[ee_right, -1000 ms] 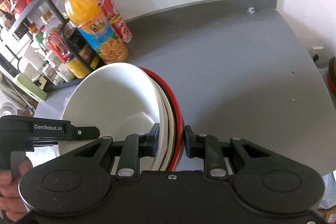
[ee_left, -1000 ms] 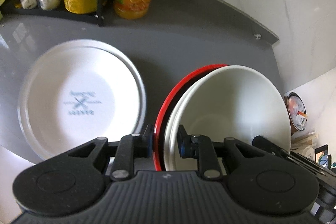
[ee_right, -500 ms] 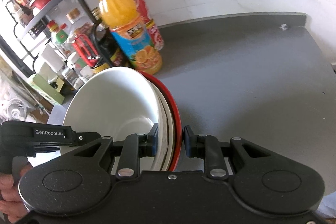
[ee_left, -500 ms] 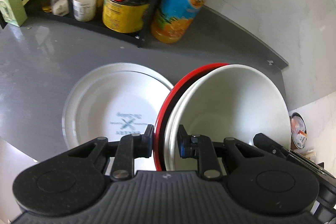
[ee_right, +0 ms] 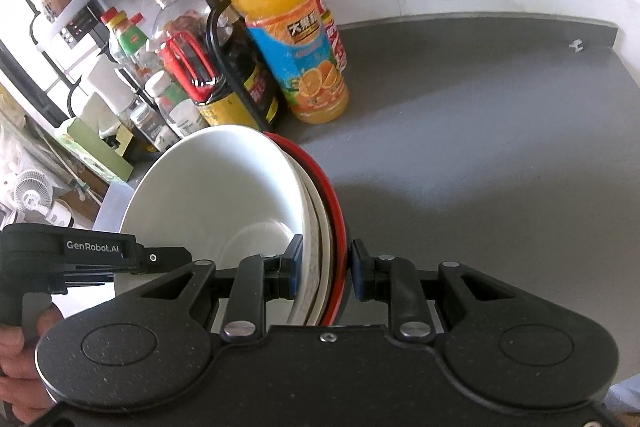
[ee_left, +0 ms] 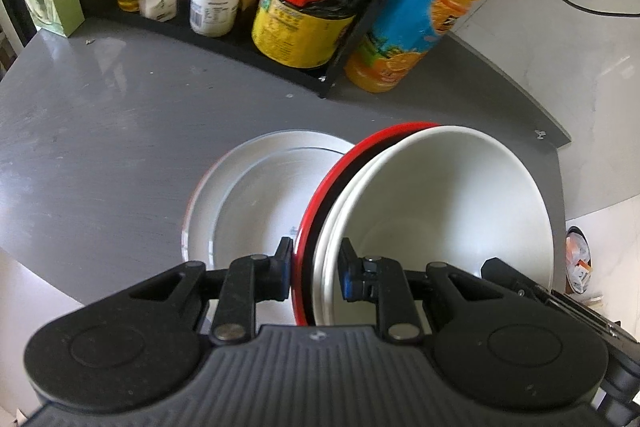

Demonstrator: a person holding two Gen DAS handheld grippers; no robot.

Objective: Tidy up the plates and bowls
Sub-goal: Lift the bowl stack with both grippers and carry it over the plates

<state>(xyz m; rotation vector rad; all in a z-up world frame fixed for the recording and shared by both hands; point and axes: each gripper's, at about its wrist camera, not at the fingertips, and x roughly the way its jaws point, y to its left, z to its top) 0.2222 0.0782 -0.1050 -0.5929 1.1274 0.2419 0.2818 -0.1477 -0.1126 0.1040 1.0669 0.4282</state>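
Plate (ee_left: 248,203), white, lies flat on the grey counter (ee_left: 100,131) at left. Right of it, a bowl stack (ee_left: 432,211), white nested in red, hangs above the counter, both grippers clamped on its rim: left (ee_left: 314,269), right (ee_right: 326,269).

My left tool (ee_left: 314,277) camera looks down along its fingers, close over the grey tabletop (ee_left: 100,131), facing the rack. My right tool (ee_right: 324,269) camera faces likewise. Both share the stacked bowls (ee_left: 440,211) and orange bottle (ee_right: 288,39).
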